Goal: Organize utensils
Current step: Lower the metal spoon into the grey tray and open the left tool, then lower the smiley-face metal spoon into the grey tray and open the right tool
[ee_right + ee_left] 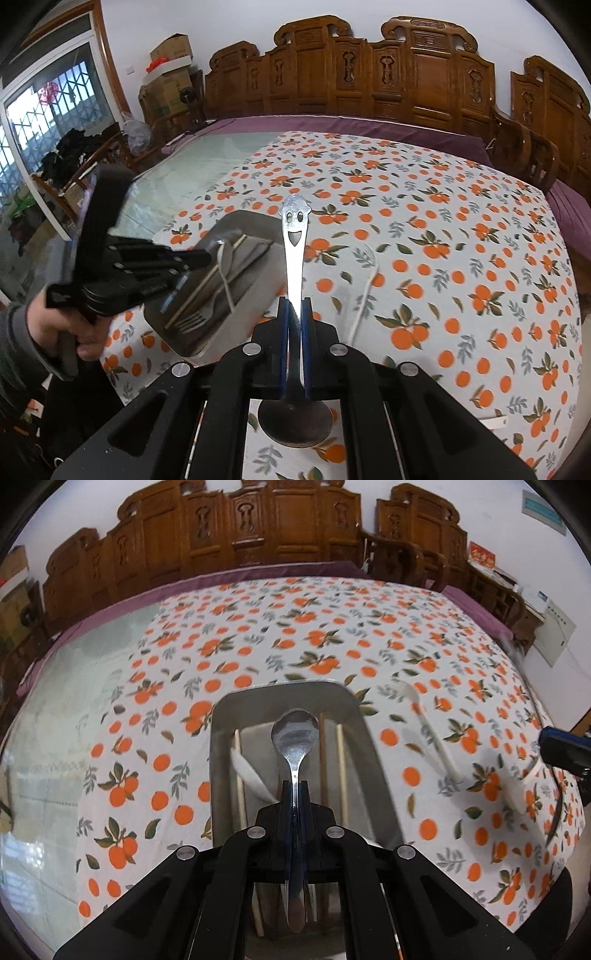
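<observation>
Between my left gripper's (294, 788) fingers a metal spoon (294, 734) is pinched by its handle, bowl pointing forward, above the steel tray (373, 746). Beneath it in the tray lie chopsticks (342, 764) and a white spoon (249, 771). My right gripper (294, 306) is pressed onto a smiley-handled spoon (293, 236), its bowl hanging back under the fingers, the smiling end forward, over the orange-print cloth (443, 258). Left of those fingers I see the tray again, holding a fork (201, 315). Beyond the left fingers to the right, another white spoon (428, 731) lies on the cloth. I judge it best to lower the left spoon parallel to the chopsticks, then release close to the tray floor.
</observation>
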Tool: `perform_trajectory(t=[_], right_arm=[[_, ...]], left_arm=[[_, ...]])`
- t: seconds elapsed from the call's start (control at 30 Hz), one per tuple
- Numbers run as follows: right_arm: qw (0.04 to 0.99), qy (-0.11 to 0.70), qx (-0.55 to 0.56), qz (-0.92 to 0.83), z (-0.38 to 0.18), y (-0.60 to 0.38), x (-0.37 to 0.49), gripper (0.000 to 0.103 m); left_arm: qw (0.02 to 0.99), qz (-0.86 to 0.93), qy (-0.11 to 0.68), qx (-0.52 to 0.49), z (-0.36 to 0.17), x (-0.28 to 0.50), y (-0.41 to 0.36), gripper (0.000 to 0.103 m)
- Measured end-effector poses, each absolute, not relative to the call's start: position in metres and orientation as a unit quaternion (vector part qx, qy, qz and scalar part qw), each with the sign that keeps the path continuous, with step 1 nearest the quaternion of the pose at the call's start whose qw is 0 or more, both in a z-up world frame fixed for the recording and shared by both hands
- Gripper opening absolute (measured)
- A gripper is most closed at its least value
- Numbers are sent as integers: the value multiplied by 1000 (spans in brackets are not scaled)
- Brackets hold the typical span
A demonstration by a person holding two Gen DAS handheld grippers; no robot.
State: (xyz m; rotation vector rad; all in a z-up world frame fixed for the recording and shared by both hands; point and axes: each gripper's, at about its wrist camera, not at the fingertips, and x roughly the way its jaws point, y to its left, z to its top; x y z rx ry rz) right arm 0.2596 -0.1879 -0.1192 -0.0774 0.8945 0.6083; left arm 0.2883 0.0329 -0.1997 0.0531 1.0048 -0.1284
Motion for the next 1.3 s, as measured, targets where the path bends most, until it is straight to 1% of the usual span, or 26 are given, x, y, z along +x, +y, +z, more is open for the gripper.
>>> perform_trajectory(t=[0.33, 0.47, 0.73, 0.87, 0.9, 1.1, 1.3], right_arm=[[852, 423, -30, 306, -116, -160, 263, 8], [850, 423, -29, 312, -116, -150, 265, 8], [846, 419, -22, 329, -114, -120, 269, 8], [842, 420, -16, 337, -114, -100, 274, 8], [842, 420, -16, 338, -115, -96, 276, 8], [837, 430, -6, 339, -128, -70, 287, 8], [833, 449, -14, 324, -154, -56, 293, 8]], left_arm=[[873, -61, 483, 21, -209, 292, 39, 3], [878, -59, 475, 13, -201, 286, 48, 10], [892, -45, 449, 11, -174, 269, 76, 11], [898, -39, 438, 9, -163, 261, 90, 18], [899, -37, 436, 9, -161, 259, 93, 18], [904, -28, 426, 10, -150, 249, 105, 19], [907, -23, 421, 10, -142, 243, 115, 19]])
